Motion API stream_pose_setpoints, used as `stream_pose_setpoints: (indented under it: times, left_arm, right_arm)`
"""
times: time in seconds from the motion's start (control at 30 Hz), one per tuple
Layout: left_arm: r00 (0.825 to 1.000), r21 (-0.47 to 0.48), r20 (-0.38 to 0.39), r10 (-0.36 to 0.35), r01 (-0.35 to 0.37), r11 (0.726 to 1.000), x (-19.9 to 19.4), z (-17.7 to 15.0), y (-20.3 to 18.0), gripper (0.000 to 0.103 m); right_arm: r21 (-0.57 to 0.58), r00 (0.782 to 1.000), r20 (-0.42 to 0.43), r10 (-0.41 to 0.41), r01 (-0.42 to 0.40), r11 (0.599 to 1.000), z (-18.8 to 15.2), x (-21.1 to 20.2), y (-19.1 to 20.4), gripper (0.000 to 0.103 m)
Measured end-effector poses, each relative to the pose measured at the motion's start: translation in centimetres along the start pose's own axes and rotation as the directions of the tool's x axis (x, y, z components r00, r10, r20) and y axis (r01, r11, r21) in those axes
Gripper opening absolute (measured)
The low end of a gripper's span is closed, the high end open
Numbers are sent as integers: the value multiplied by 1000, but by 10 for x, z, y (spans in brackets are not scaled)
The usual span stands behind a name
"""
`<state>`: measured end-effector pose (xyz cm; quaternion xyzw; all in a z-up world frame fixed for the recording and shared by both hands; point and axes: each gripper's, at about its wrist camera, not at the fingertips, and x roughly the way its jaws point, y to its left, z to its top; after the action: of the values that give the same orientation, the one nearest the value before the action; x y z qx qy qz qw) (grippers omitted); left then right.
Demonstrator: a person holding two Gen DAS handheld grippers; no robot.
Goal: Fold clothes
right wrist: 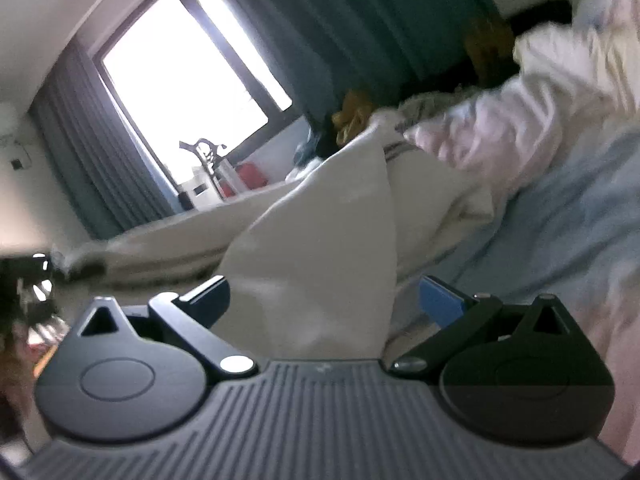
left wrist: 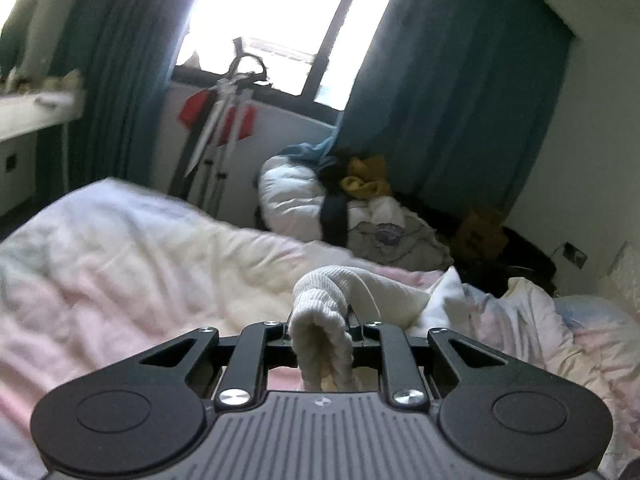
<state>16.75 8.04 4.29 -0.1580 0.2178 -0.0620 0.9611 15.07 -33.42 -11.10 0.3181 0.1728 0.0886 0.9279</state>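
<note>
On left wrist view, left gripper (left wrist: pixel 321 330) clamps cream garment (left wrist: pixel 320 312), right gripper (right wrist: pixel 326 300) gaping

L gripper (left wrist: pixel 322 334): matte black linkage arms w/ triangular cut-outs, round black discs either side, silver screws at pivots, grey ribbed body w/ small round logo. R gripper (right wrist: pixel 324 300): same black arms, discs and grey ribbed body – blue pads (right wrist: pixel 440 300) on fingers; image blurred.

We note the left gripper (left wrist: pixel 322 330) fingertips are hidden by the ribbed cream cuff (left wrist: pixel 320 312). Beyond the cuff, the bed (left wrist: pixel 120 264) is motion-blurred. The clothes pile (left wrist: pixel 360 196) past it is indistinct.
</note>
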Motion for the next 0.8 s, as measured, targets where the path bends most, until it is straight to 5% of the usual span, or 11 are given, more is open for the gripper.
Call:
stream_pose_setpoints:
  times: [0.23,0.33,0.4,0.53,0.6,0.8]
  left_arm:
    - [1000,-182,-7,-7,5,983,-2,-43,79,20]
    - [1000,-190,3,-18,18,982,7,-45,87,20]
    - [1000,-202,1,-23,22,979,14,-47,93,20]
    - [1000,-241,-20,-15,10,971,27,-53,103,21]
    - [999,-278,-37,-7,-3,961,35,-53,108,21]
    - [998,-271,-52,35,-48,961,45,3,117,18]
  right_arm:
    - [44,983,-184,10,-2,999,-19,20,-3,101]
    - [95,963,-269,33,-7,995,-30,35,-9,95]
    - [107,948,-312,60,-27,994,-39,46,-7,72]
    - [137,935,-342,96,-51,989,-49,58,-5,55]
    - [174,933,-340,118,-61,983,-49,57,-6,31]
    - [230,925,-326,196,-124,965,-51,37,24,17]
